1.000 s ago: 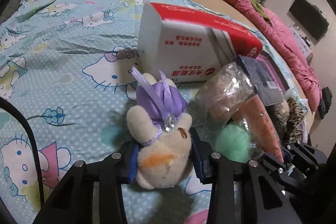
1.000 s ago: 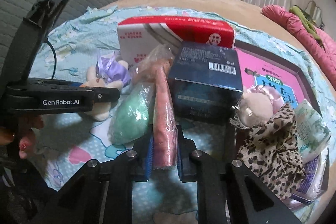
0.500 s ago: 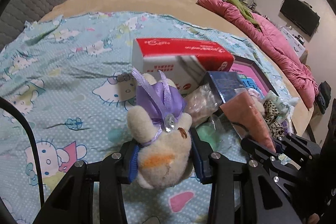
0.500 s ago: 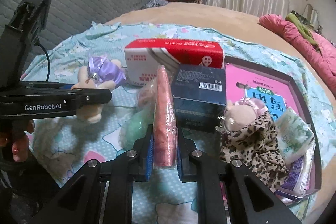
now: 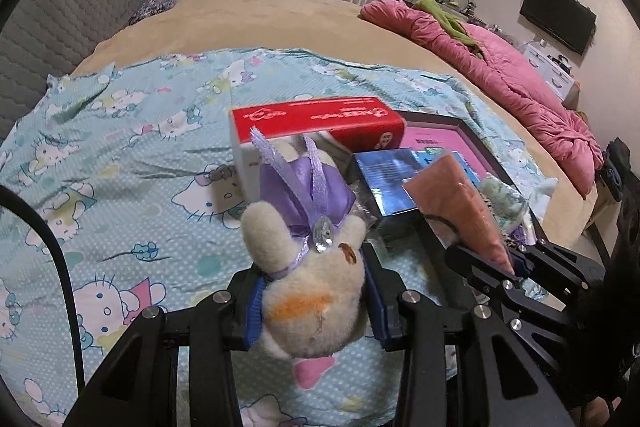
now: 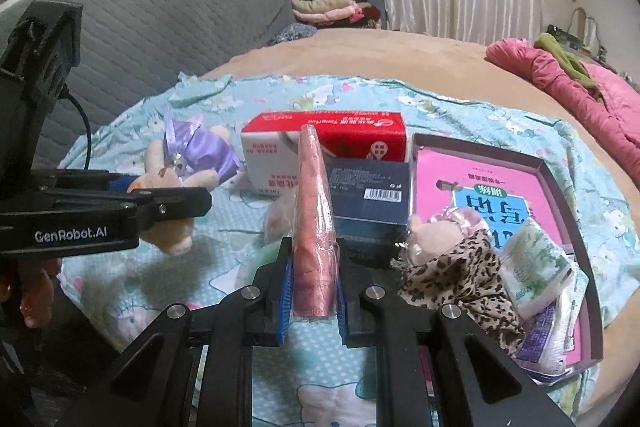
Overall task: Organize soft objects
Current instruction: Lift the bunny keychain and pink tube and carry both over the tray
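Observation:
A cream plush rabbit in a purple dress hangs above the bed, and my left gripper is shut on its body. The rabbit and the left gripper also show at the left of the right wrist view. My right gripper is shut on a salmon-pink folded cloth in a clear bag, which stands upright between the pads. In the left wrist view that bagged cloth and the right gripper sit at the right, close beside my left gripper.
On the Hello Kitty sheet lie a red-and-white tissue box, a dark blue box and a beige bagged item. A dark tray holds a pink book, a leopard-dressed plush and a tissue pack. A pink quilt lies behind.
Both grippers have risen with the rabbit and the bagged cloth held in them. The boxes and the sheet now look lower and farther away, and the green bagged item is left below.

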{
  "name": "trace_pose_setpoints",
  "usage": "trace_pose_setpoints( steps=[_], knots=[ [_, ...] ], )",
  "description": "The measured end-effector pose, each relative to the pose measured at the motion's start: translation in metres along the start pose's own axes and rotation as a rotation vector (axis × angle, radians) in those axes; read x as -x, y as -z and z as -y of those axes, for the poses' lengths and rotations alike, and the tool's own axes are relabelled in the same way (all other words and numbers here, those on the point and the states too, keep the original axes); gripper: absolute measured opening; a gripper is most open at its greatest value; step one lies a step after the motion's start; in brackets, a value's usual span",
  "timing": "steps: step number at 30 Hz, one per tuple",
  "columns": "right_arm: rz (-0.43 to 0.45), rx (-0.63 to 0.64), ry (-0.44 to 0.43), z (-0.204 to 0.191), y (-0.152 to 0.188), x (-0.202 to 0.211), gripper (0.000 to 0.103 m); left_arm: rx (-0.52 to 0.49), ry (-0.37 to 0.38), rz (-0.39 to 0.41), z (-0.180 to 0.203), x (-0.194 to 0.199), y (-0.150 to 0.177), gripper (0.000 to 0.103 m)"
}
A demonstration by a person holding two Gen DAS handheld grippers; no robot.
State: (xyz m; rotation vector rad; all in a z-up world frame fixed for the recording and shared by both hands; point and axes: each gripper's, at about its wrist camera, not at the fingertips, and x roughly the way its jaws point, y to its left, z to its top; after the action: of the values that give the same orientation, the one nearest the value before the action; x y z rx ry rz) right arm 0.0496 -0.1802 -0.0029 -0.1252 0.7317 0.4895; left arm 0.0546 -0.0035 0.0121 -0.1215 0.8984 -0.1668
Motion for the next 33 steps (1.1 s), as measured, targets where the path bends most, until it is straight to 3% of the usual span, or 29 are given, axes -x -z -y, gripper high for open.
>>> trace_pose_setpoints(
  steps=[10,17,33],
  knots=[
    [0.071,-0.080,-0.002,0.022,-0.008,0.023,0.018,-0.060,0.007,0.009,0.034,0.009,-0.006,0.042],
    [0.123,-0.200,0.027,0.063,-0.005,0.046,0.018,-0.112,0.031,0.015,0.064,0.011,-0.015,0.042],
    [0.204,-0.378,0.174,0.143,0.013,0.086,0.018,-0.224,0.121,-0.013,0.141,-0.010,-0.026,0.042]
  ],
)
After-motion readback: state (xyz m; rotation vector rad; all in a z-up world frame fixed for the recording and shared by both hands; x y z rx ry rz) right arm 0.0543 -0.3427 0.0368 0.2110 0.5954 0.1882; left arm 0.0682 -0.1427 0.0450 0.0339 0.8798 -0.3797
